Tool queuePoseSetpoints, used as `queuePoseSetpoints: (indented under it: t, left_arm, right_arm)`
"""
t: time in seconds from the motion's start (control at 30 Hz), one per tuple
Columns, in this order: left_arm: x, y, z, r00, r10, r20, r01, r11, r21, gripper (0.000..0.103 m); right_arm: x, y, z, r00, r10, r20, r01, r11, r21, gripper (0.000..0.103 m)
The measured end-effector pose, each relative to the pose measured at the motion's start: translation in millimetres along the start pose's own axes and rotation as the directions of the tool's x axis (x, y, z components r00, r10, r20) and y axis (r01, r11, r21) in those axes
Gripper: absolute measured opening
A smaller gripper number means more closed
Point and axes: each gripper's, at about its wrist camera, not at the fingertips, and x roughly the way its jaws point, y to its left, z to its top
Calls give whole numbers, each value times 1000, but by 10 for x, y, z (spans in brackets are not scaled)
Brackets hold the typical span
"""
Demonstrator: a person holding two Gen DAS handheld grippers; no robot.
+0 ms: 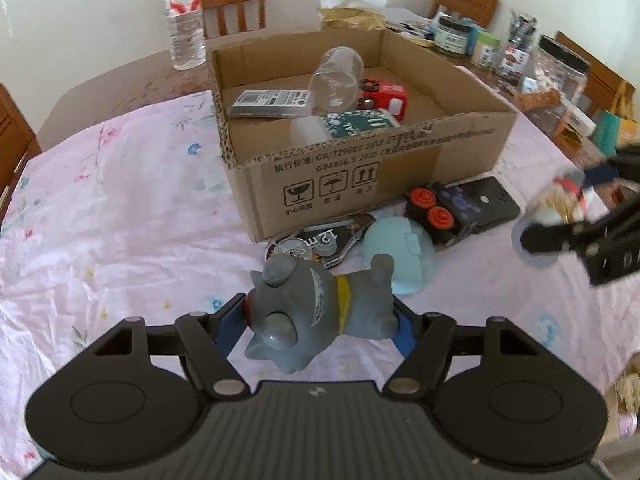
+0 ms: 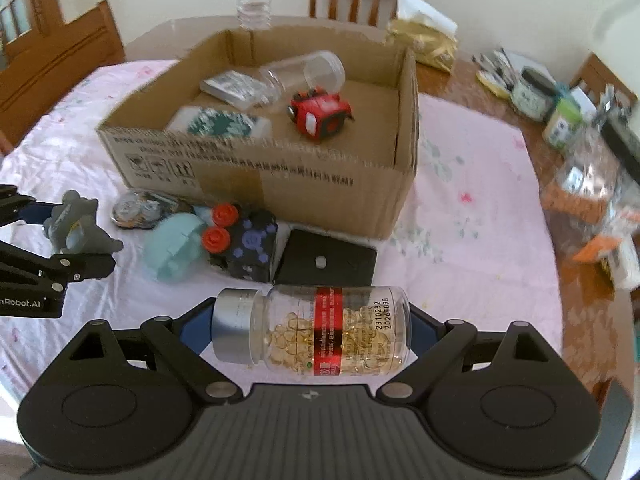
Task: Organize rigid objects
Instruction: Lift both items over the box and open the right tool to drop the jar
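Rigid objects are already in both grippers. The right gripper [image 2: 316, 328] has its jaws set wide and clamped end to end on a clear plastic pill bottle with a silver cap and red label band [image 2: 320, 328], one pad on the cap, the other on the bottle's base, the bottle lying crosswise and lifted off the cloth. It looks light but smooth and round, so it could roll or slip between the pads; a grip across the label would likely sit firmer. The capsules inside can shift as it tilts.

The left gripper [image 1: 320, 320] is about half closed on a grey moulded cat figurine with a yellow collar [image 1: 316, 312], pinched across its body. The toy seems solid and uneven in shape, so the pads probably bear on only a few points.

Just ahead on the pink floral tablecloth [image 1: 120, 216] lie a pale blue domed case [image 1: 400, 256], a black cube with red knobs [image 1: 436, 212] and a flat black box [image 1: 492, 200], crowded against the front wall of the open brown cardboard box [image 1: 360, 176]. That wall must be cleared from above. Inside, a clear jar [image 1: 336, 76], a red cube [image 1: 384, 96] and flat packs fill the left and middle; the right side looks freest.
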Motion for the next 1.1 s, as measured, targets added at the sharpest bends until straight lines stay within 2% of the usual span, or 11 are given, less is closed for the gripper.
queuePoseSetpoints:
  t: [0.23,0.4,0.73,0.8,0.87,1.1]
  left_arm:
    - [-266,38,144,1000,-21,13,20,999,31,71]
    - [-394,54,254,999,-5,34,4,1000,31,71]
    - [-511,146,340,995,68,71,-66,998,-26,71]
    - [-530,157,356,994,82,76,-79,996,-36,71]
    - [-537,175,378,993,91,78,-87,995,-49,71]
    - [-549,179,504,989,105,99,-101,994,-49,72]
  right_arm:
    - [-358,-106,367,995,39,93,-28,993,-114,96]
    - [-348,-182,720,987,51,154,-28,988,-149,96]
    - [39,-237,1074,987,77,140,-51,982,-180,96]
    - [111,-255,1105,988,68,135,-45,985,-168,96]
    - [160,-272,1127,988,77,132,-55,986,-158,103]
    - [89,-259,1061,985,98,144,-75,985,-153,103]
